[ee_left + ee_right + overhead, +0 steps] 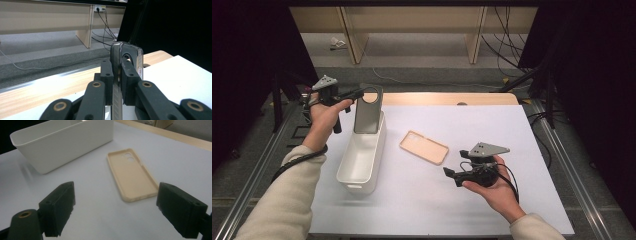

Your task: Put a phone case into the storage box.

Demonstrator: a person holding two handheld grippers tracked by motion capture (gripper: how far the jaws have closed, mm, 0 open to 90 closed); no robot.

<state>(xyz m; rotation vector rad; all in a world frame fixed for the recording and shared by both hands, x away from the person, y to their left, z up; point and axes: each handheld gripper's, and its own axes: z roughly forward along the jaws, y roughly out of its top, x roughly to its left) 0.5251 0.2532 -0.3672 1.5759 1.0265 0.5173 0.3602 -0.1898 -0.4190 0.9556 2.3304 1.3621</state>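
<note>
My left gripper (360,93) is shut on a grey phone case (368,111), pinching its upper edge while the case stands upright over the far end of a white bin (360,159). In the left gripper view the jaws press on both sides of the grey phone case (128,53). A beige phone case (424,146) lies flat, inside up, on the white table right of the bin. My right gripper (447,173) hovers open near that case, toward the front. In the right gripper view the beige phone case (131,173) lies ahead between the wide-apart jaws, with the white bin (62,142) beyond.
The white table (512,135) has a wooden strip (447,98) along its far edge. Wooden furniture legs and cables (507,45) stand on the floor beyond. Metal rails (557,145) run along both sides of the table.
</note>
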